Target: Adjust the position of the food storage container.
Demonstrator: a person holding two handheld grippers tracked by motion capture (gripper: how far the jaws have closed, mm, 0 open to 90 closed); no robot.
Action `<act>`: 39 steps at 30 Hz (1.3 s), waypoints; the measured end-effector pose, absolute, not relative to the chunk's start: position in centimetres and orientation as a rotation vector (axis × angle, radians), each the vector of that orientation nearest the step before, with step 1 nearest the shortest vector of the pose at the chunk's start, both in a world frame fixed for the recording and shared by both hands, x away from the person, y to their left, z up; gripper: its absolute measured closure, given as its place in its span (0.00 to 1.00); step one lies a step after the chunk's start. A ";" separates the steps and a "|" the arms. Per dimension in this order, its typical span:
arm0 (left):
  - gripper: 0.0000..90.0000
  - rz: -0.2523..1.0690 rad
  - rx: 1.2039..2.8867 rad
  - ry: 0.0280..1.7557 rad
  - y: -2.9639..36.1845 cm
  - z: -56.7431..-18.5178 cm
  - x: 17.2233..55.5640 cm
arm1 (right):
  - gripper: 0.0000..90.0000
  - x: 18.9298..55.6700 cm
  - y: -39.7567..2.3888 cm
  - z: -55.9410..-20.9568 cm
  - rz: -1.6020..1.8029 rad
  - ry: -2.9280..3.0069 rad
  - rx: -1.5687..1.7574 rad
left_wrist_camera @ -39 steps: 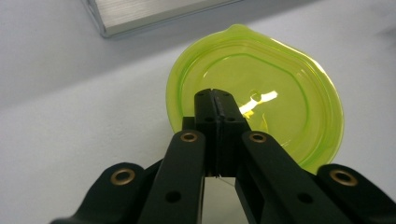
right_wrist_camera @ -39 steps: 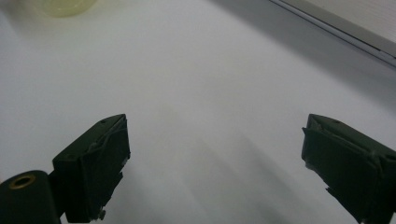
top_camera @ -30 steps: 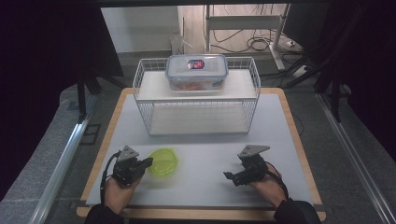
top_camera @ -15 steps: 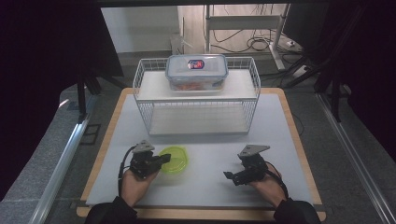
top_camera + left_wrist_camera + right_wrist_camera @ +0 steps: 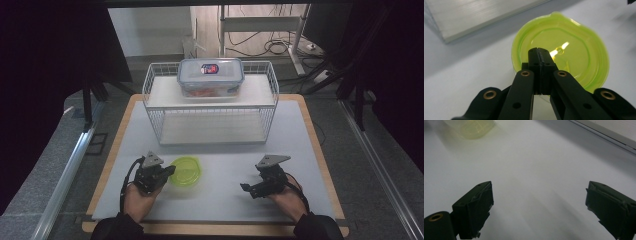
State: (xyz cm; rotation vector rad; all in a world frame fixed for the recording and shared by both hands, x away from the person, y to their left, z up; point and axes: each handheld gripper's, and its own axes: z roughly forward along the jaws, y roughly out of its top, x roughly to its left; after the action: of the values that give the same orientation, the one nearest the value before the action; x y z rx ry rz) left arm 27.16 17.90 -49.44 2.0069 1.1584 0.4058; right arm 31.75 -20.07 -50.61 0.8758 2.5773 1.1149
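A round translucent green container with its lid (image 5: 186, 171) stands on the white table at the front left; in the left gripper view the green container (image 5: 574, 50) lies just beyond the jaws. My left gripper (image 5: 169, 173) is shut, its closed tips (image 5: 538, 51) over the near part of the lid; whether they touch it I cannot tell. At the front right, my right gripper (image 5: 246, 188) is open above bare table, nothing between its fingers (image 5: 539, 202). The green container (image 5: 475, 127) appears far off in the right gripper view.
A white wire rack (image 5: 210, 125) stands at the back middle of the table, with a clear lidded food box (image 5: 210, 75) on its top shelf. The white tabletop (image 5: 220, 200) has a wooden edge. Dark floor and rails surround it.
My left gripper moved right, up to the green container, which shifted slightly to the right. The right gripper stayed where it was.
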 end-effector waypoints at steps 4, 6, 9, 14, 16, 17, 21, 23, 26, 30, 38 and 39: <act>1.00 0.389 1.989 1.161 17.7 -49.4 27.3 | 0.08 31.7 -20.1 -50.6 1.112 2.578 0.875; 1.00 0.385 1.981 1.166 17.5 -49.4 27.4 | 0.08 31.7 -20.1 -50.6 1.111 2.579 0.875; 1.00 0.373 1.973 1.156 16.9 -49.5 27.8 | 0.08 31.8 -20.0 -50.6 1.110 2.579 0.875; 1.00 0.363 1.977 1.138 16.1 -49.5 28.3 | 0.08 31.8 -20.0 -50.6 1.110 2.578 0.873; 1.00 0.357 1.974 1.123 15.7 -49.5 28.6 | 0.08 31.8 -20.0 -50.6 1.108 2.580 0.874; 1.00 0.355 1.972 1.121 15.6 -49.5 28.7 | 0.08 31.8 -20.0 -50.7 1.108 2.580 0.873; 1.00 0.281 1.957 1.086 14.9 -49.7 29.7 | 0.08 31.8 -20.0 -50.7 1.109 2.578 0.875; 1.00 0.220 1.948 1.053 13.9 -49.7 30.3 | 0.08 31.8 -20.0 -50.7 1.108 2.579 0.877; 1.00 0.299 2.027 0.994 11.7 -49.1 30.7 | 0.08 31.8 -20.1 -50.7 1.110 2.577 0.880; 1.00 0.313 2.040 0.983 11.4 -49.0 30.5 | 0.08 31.9 -20.3 -50.6 1.118 2.573 0.890; 1.00 0.372 1.981 1.100 15.8 -48.7 28.4 | 0.08 31.9 -20.3 -50.5 1.112 2.573 0.893; 1.00 0.383 1.980 1.111 16.1 -48.8 28.1 | 0.08 31.9 -20.3 -50.6 1.113 2.572 0.890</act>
State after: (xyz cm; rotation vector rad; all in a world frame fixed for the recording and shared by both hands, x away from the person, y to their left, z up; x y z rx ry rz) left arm 28.06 16.10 -48.80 1.9804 1.1112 0.3833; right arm 31.89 -20.33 -50.56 0.8899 2.5719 1.1127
